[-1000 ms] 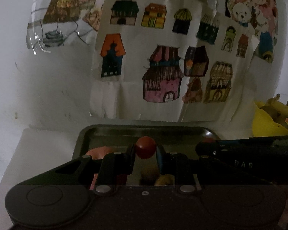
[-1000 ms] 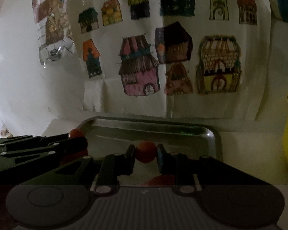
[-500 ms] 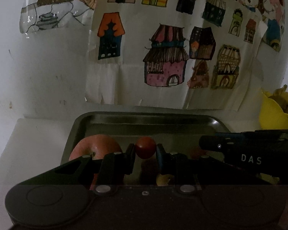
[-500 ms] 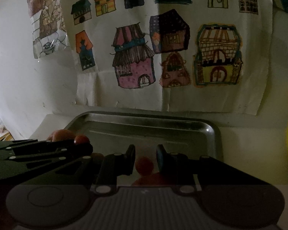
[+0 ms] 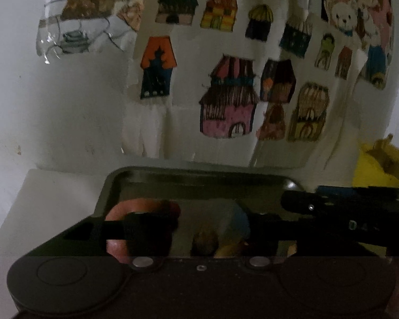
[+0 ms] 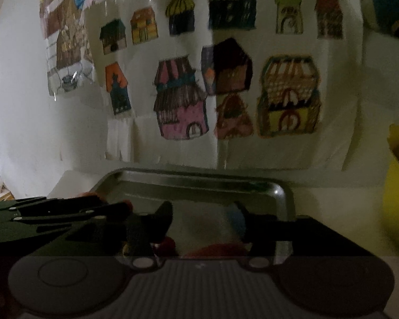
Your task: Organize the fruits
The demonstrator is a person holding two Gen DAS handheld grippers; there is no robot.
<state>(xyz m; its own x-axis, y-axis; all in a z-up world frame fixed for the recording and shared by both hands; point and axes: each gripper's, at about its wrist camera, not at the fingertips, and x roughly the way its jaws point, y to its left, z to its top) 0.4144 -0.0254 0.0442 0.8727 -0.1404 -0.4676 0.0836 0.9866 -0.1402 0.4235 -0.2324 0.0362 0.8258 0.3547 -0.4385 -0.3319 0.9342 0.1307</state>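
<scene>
Fruits: apple (image 5: 135, 207) and small pieces in tray (image 5: 199, 175), under both tips | left hand-held gripper (image 5: 207, 218) wide, empty | right hand-held gripper (image 6: 203, 215) wide, empty, likely after release | yellow bowl (image 5: 372, 170) to right.

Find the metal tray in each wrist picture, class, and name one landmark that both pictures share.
Left wrist: metal tray lies lower centre, behind the open left gripper.
Right wrist: metal tray lies lower centre, behind the open right gripper.
Shared landmark: the pink house drawing on the wall.
</scene>
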